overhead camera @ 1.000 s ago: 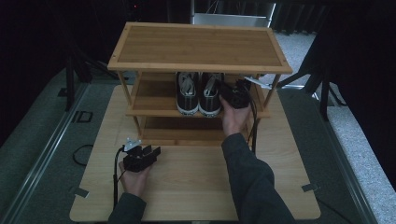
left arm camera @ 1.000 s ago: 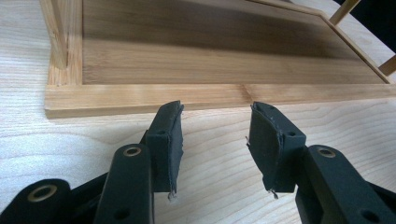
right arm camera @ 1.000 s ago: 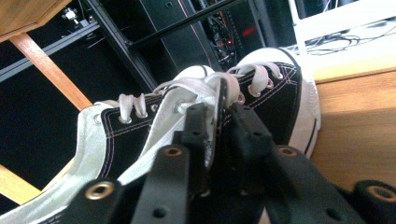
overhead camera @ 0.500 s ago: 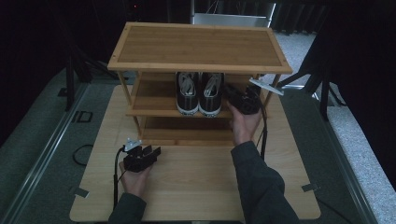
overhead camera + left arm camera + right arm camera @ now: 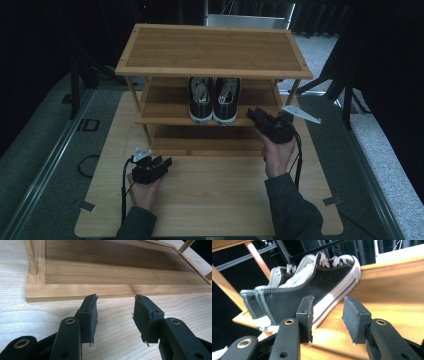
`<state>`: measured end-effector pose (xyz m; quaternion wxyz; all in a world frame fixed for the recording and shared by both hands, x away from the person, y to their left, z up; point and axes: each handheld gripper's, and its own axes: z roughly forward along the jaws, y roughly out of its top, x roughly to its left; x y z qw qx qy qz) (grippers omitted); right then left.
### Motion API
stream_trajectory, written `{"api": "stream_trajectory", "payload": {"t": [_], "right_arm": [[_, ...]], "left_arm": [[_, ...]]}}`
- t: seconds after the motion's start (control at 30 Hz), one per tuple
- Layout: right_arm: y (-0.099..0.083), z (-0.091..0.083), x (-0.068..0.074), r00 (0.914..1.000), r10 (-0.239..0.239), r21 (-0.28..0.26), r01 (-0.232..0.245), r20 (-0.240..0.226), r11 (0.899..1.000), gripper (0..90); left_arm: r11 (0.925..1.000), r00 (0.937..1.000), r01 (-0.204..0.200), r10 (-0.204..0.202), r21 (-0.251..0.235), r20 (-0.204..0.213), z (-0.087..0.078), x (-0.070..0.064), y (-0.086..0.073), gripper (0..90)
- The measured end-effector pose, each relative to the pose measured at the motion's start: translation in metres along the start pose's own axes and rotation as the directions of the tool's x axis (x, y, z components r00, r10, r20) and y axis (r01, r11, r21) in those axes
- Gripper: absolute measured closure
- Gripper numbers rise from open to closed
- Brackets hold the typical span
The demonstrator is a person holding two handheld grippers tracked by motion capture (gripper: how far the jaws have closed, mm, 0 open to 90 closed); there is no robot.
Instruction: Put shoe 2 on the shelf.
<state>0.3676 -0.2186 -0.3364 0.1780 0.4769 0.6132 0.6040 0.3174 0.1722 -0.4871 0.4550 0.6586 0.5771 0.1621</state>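
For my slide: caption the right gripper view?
Open hand-held gripper beside a black sneaker on a wooden shelf.

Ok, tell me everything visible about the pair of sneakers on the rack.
The pair of sneakers is black canvas by the look of it, with white rubber soles and toe caps, pale laces and light lining. They stand upright side by side, touching, on the middle shelf of the wooden rack, toes toward the person. The right claw, open, sits beside them without touching.
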Motion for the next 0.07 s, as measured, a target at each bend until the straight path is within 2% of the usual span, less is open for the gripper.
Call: {"api": "stream_trajectory", "payload": {"t": [0.07], "right_arm": [[-0.0049, -0.0074, -0.0019, 0.9999, 0.0, 0.003, 0.0, -0.012, 1.0, 59.2]], "left_arm": [[1.0, 1.0, -0.005, 0.005, -0.002, -0.008, -0.0005, 0.0, 0.0001, 54.2]]}}
